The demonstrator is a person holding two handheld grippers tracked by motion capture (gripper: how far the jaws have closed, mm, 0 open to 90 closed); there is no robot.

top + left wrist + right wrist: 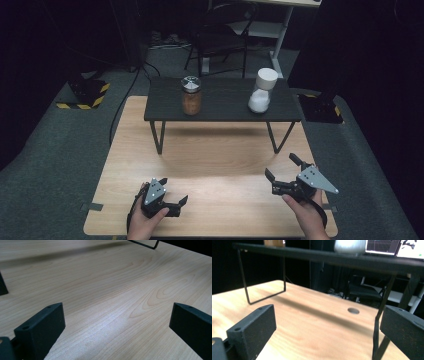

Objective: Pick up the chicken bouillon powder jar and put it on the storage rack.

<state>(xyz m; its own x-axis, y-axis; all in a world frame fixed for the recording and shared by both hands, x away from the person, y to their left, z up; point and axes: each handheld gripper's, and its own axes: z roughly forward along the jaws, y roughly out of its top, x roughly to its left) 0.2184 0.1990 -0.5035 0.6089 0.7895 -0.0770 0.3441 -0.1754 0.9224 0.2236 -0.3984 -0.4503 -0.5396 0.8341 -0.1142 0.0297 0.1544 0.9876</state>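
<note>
Both jars stand upright on the black shelf (220, 102), well beyond and above both grippers — the brown-filled jar (191, 95) toward its left end, the white-filled jar (261, 91) toward its right. Right hand-held gripper (281, 173) is nearer the white-filled jar, jaws spread wide and empty, aimed forward at the shelf's right legs. Left hand-held gripper (175, 192) sits low near the tabletop (215, 165), released too, nothing held, pointing sideways rather than at the shelf.

Black riser shelf (220, 107) on wooden table (210, 165); chair (220, 30) behind.
</note>
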